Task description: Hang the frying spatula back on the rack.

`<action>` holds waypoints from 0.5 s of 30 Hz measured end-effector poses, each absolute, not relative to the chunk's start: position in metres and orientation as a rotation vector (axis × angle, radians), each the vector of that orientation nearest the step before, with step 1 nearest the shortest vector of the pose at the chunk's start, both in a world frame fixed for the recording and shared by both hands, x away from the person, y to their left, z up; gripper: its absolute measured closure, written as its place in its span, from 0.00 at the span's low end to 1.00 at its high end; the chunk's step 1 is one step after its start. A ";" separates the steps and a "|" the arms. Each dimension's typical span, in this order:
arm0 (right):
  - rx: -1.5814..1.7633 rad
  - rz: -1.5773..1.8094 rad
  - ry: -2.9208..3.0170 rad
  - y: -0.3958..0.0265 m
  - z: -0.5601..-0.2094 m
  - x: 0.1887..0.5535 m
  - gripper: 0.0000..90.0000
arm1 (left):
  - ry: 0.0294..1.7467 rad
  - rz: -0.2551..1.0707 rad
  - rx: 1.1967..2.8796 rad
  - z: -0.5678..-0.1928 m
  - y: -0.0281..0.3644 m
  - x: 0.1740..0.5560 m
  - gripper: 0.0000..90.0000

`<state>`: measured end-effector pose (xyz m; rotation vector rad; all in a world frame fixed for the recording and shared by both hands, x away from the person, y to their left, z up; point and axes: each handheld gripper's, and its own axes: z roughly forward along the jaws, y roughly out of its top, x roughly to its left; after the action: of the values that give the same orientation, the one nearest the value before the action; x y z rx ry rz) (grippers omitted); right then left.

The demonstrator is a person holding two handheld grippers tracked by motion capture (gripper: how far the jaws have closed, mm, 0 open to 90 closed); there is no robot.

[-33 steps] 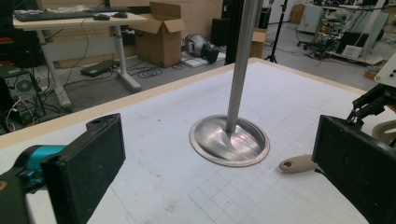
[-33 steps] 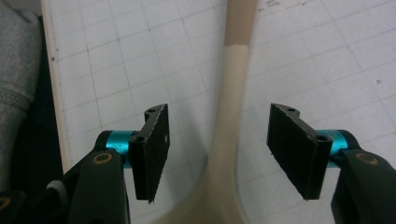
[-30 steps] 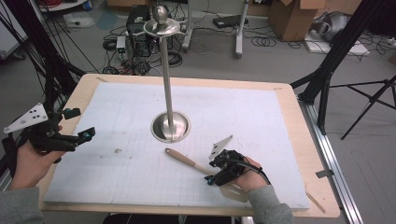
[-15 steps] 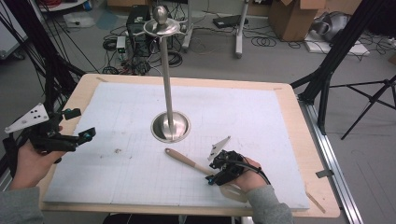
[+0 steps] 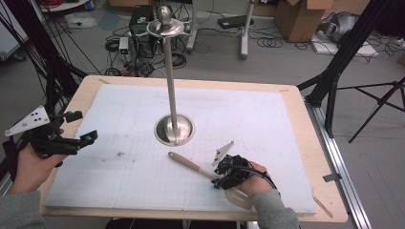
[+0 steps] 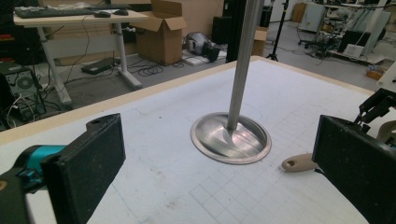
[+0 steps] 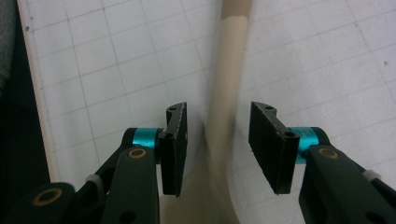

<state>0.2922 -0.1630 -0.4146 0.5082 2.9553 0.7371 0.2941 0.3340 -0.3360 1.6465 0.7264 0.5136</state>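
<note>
- The table (image 5: 305, 124) is a pale wooden board covered by a white gridded mat (image 5: 239, 119); around it the floor carries cables, cardboard boxes and black stands.
- A metal stand (image 5: 171, 86) rises upright from the middle of the mat; its round dished base (image 6: 231, 137) sits flat on the grid, and a small dish with a ball tops the pole in the high view.
- A beige spatula (image 5: 196, 167) lies on the mat just in front of the stand's base, apart from it; its handle end points toward the base, its broad blade toward the near edge of the table.
- The right gripper (image 7: 218, 144) is down over the spatula at the near right of the mat, held in the person's right hand (image 5: 255, 183); its jaws stand moderately apart on either side of the spatula's neck (image 7: 224, 107), with a gap visible on each side, so they straddle it without clamping.
- The left gripper (image 5: 81, 128) is held in the left hand (image 5: 28, 164) at the left edge of the table, well apart from the stand and spatula; its jaws are spread wide with nothing between them, aimed toward the base of the stand.
- In the left gripper view the spatula's rounded handle tip (image 6: 296, 163) shows beside the right-hand jaw, near the base.
</note>
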 end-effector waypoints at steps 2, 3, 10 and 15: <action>0.507 0.737 2.956 -0.163 -0.415 0.292 0.65 | 0.726 0.514 1.647 -0.336 0.334 0.294 0.03; 0.506 0.725 2.956 -0.162 -0.415 0.292 0.66 | 0.726 0.514 1.646 -0.336 0.334 0.294 0.03; 0.502 0.707 2.953 -0.162 -0.415 0.291 0.69 | 0.731 0.513 1.646 -0.337 0.335 0.294 0.03; 0.493 0.699 2.940 -0.161 -0.413 0.290 0.74 | 0.736 0.512 1.647 -0.338 0.335 0.295 0.03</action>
<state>0.2902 -0.1607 -0.4130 0.4935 2.9396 0.6992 0.2948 0.3354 -0.3380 1.6469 0.7358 0.5120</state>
